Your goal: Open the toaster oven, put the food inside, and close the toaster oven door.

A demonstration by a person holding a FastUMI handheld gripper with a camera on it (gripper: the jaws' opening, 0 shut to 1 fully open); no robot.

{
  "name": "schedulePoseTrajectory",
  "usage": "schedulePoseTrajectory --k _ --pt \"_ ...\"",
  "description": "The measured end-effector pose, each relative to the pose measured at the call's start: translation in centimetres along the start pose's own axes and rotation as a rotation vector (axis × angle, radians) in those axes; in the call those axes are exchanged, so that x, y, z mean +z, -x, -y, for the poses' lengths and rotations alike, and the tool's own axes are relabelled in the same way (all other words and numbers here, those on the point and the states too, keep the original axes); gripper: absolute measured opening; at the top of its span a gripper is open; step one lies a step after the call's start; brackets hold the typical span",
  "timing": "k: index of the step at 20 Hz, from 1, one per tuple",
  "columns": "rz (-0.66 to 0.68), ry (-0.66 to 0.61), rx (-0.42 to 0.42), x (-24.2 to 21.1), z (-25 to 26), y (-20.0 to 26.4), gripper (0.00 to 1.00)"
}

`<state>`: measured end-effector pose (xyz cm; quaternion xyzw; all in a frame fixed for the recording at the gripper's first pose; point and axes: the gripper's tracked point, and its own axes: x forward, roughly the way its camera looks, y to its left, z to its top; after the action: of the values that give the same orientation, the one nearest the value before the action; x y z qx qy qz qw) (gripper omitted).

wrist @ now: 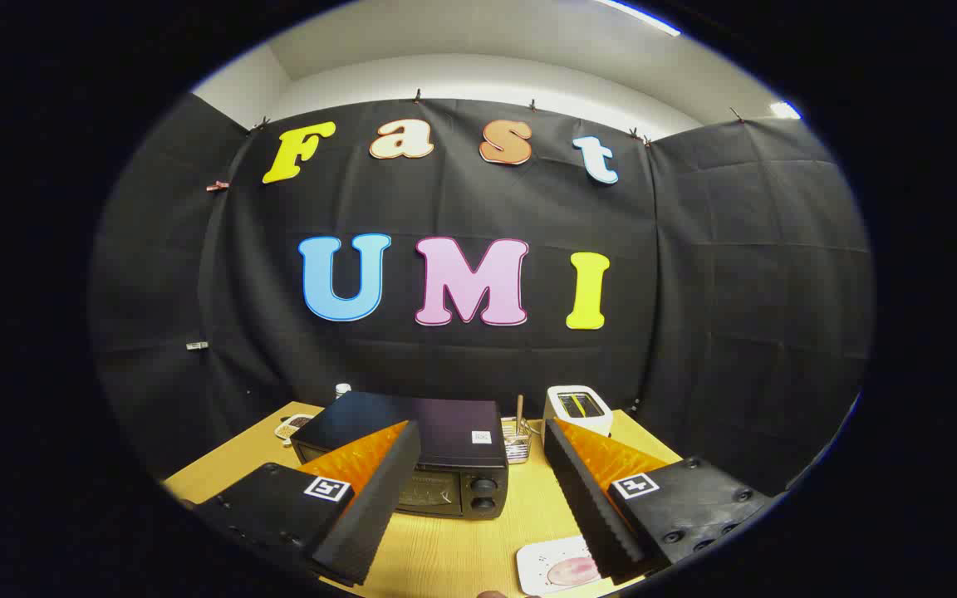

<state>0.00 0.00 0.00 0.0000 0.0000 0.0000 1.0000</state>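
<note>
Gripper [478, 465] fingers spread wide, holding nothing. Toaster oven [412, 457] sits shut just beyond them on the table [453, 556]. Plate [557, 566] by the right finger holds something pinkish, maybe the food.

The oven [437, 465] stands door shut on the table [453, 556]. The gripper [478, 490] hangs above and before it, fingers spread wide with nothing between them. Bare table lies open before the oven. To the oven's right front, a plate [553, 569] with food. Behind its right, a basket [517, 444] and a toaster [578, 409] crowd close. Behind its left sit small things, perhaps a dish [296, 426] and a jar [343, 389].
</note>
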Motion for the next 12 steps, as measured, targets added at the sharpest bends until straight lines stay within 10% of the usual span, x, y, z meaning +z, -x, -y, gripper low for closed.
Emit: schedulePoseTrajectory --k 12 --pt "-0.013 0.004 0.012 -0.56 -0.88 -0.08 0.98"
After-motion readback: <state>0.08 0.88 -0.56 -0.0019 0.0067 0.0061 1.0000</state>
